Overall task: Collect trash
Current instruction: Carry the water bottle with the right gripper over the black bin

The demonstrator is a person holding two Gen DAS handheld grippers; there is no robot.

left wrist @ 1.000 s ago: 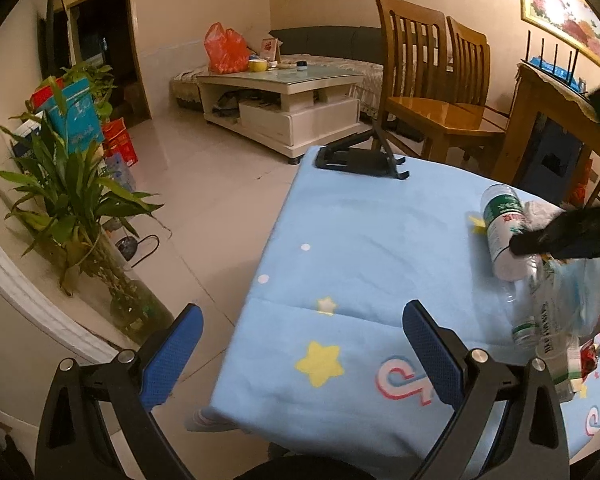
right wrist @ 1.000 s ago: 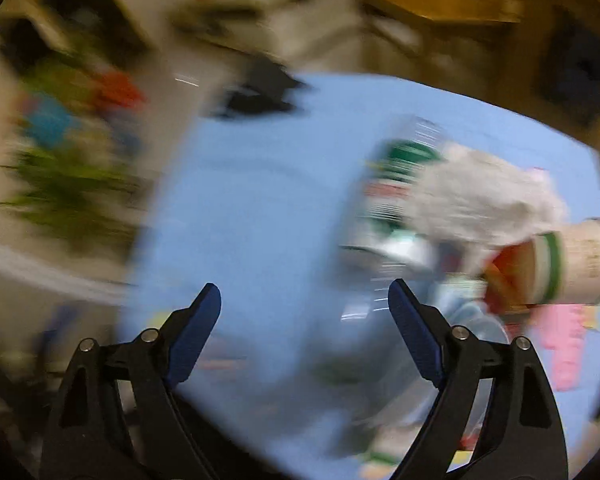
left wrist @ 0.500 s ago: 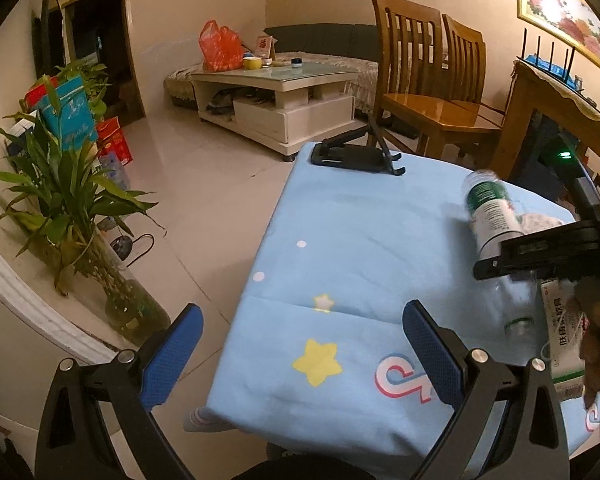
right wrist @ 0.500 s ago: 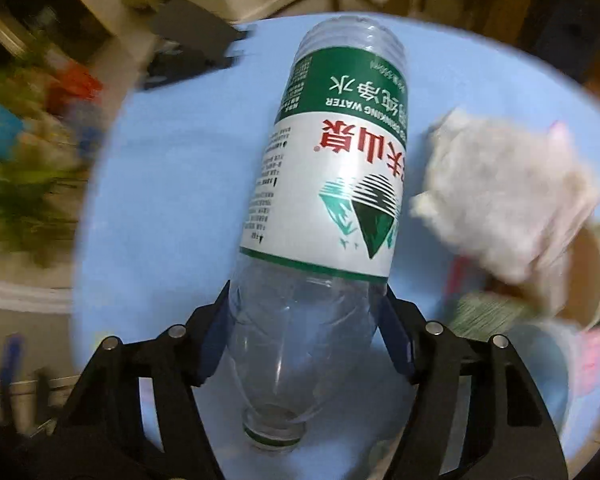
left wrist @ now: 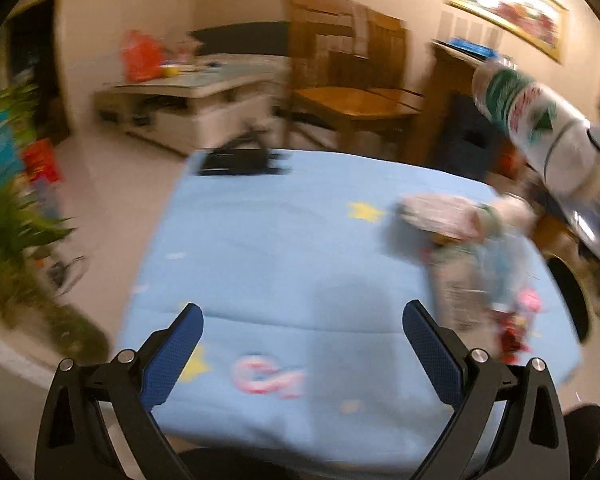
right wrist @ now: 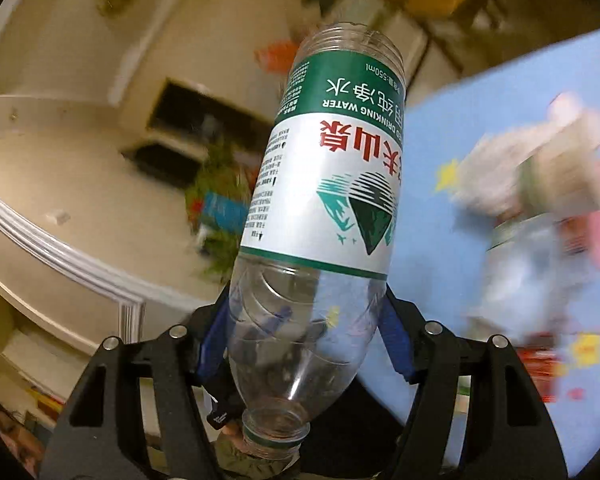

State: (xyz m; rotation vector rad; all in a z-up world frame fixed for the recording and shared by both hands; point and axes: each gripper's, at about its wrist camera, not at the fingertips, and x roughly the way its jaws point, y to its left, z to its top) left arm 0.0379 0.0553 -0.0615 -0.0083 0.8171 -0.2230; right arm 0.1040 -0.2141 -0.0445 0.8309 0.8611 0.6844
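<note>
Gripping the empty water bottle (right wrist: 320,208) around its clear shoulder, just above the uncapped neck, the right hand-held gripper (right wrist: 306,320) holds it base-forward in the air, off the desk (left wrist: 284,240). Being thin clear plastic with a green-and-white label, the bottle is probably very light, smooth and easily dented, so a moderate squeeze at the ribbed shoulder seems sensible. The left hand-held gripper (left wrist: 302,332) hangs open and empty over the near edge of the blue cloth. More trash (left wrist: 472,248), blurred wrappers and crumpled paper, lies at the desk's right side.
</note>
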